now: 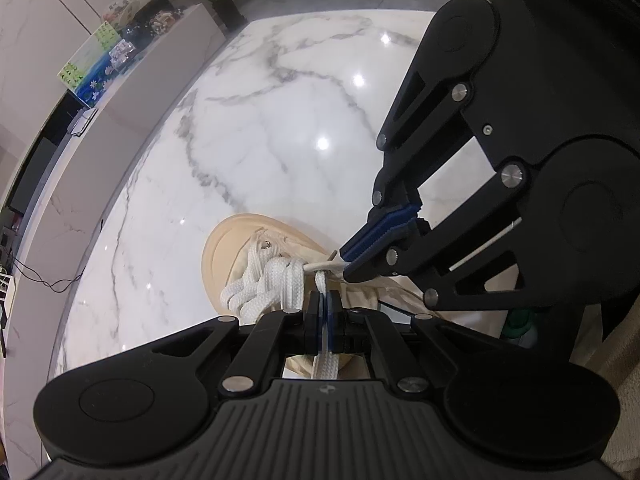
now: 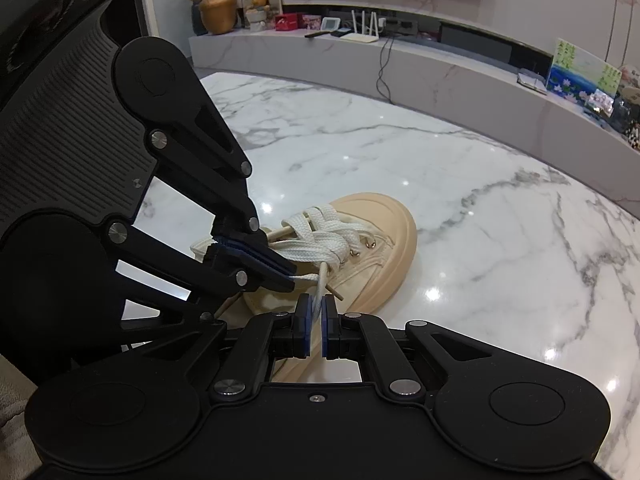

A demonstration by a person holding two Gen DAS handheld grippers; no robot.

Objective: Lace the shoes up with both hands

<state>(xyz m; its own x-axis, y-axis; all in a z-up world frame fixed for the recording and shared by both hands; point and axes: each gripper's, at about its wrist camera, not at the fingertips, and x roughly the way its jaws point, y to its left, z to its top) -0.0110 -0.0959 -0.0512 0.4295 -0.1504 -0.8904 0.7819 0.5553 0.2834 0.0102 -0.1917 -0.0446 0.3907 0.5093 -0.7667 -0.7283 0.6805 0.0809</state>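
A cream canvas shoe (image 1: 218, 254) (image 2: 380, 228) lies on the marble table (image 1: 288, 128) (image 2: 500, 216), toe pointing away from me. White flat laces (image 1: 276, 278) (image 2: 320, 242) cross in a loose tangle over its eyelets. My left gripper (image 1: 325, 300) (image 2: 291, 279) is shut on one white lace strand that runs back between its blue pads. My right gripper (image 1: 343, 266) (image 2: 317, 305) is shut on another strand just beside it. Both sets of fingertips meet close together over the shoe's tongue. The rear of the shoe is hidden under the grippers.
A long marble sideboard (image 1: 132, 104) (image 2: 460, 68) runs beyond the table, with pictures (image 1: 94, 68), a gold vase (image 2: 218, 14) and a white router (image 2: 362, 30) on it. A black cable (image 1: 44, 278) hangs down its front. A potted plant (image 1: 224, 0) stands at its far end.
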